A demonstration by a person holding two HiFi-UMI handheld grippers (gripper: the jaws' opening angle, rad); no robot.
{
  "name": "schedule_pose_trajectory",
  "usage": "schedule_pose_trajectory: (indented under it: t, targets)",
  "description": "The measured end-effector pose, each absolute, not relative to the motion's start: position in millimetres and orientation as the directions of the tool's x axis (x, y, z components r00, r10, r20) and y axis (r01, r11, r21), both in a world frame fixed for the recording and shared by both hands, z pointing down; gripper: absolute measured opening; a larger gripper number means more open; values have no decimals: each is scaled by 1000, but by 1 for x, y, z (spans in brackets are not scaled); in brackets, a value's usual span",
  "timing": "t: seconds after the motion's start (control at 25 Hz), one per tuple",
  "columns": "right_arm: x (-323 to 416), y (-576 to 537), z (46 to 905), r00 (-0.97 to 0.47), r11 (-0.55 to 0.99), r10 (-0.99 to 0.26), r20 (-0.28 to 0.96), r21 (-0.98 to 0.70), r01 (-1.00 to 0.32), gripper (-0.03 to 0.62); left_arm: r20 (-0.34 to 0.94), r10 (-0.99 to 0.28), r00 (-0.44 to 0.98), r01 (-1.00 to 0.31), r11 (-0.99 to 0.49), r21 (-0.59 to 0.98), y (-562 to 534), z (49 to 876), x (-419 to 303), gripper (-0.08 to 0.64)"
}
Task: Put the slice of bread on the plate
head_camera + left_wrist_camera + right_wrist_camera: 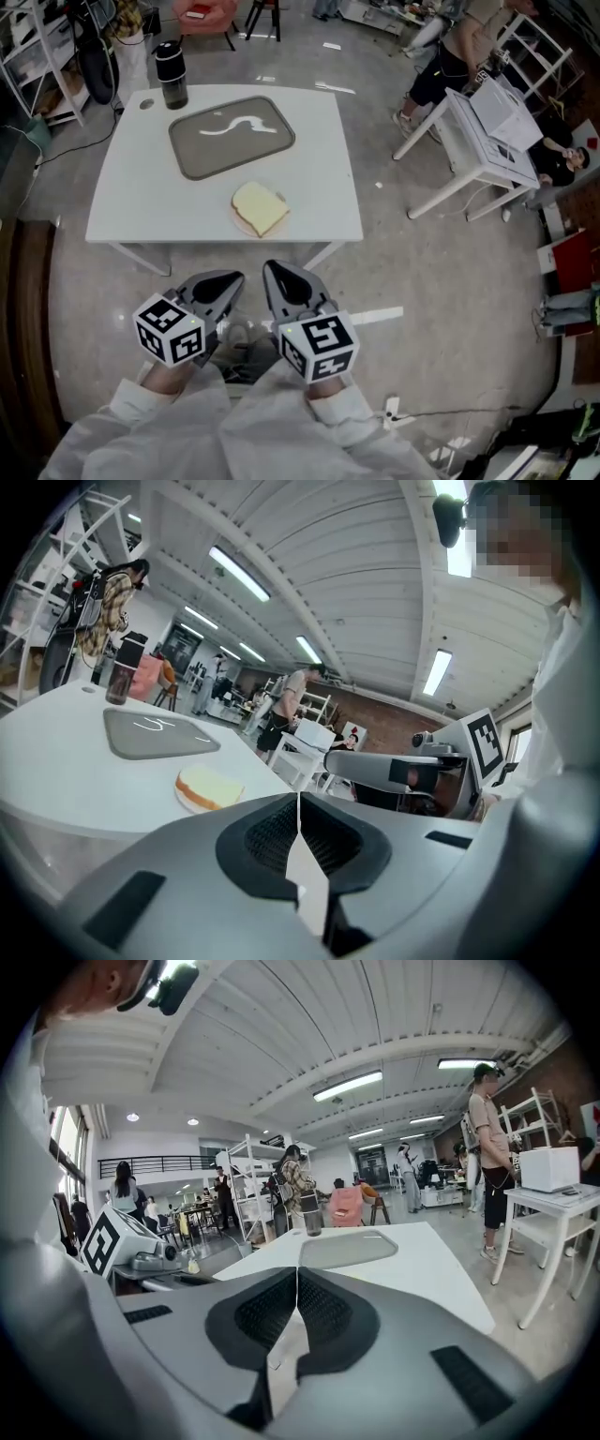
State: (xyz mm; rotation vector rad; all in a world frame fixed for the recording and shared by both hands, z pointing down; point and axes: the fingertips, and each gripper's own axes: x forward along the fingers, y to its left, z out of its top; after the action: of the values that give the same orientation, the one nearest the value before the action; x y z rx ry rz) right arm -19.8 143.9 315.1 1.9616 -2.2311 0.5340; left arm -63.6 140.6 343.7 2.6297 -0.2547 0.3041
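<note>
A pale yellow slice of bread (260,207) lies on a small round plate (240,220) near the front edge of the white table (131,202). In the left gripper view the bread (208,786) sits ahead and to the left, with the plate (190,803) showing under it. My left gripper (223,281) and right gripper (274,277) hang side by side over the floor, short of the table's front edge. Both are shut with nothing between the jaws, as their own views show for the left gripper (298,810) and the right gripper (298,1281).
A grey tray (232,136) lies mid-table and a black tumbler (172,75) stands at the far left corner. A second white table (483,141) with papers stands to the right, with people beside it. Shelving (37,56) lines the far left.
</note>
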Motion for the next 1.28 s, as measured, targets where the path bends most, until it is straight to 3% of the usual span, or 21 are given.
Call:
schedule_pose_trajectory:
  t: [0.36,0.92,1.28]
  targets:
    - [15,100,341,-165,78,-920,356,-245,-966,14,291,-67,954,-215,-830,515,103,364,-36,15]
    - [76,-5,348,-418,336,-834,360,-269,-903,14,314,-231,921,-371,-769,521,0,372,30,14]
    - [105,-39,357,-515,410,-778,359,-331,-850,13,341,-380,860,-510,-676,532,-37,382,37,14]
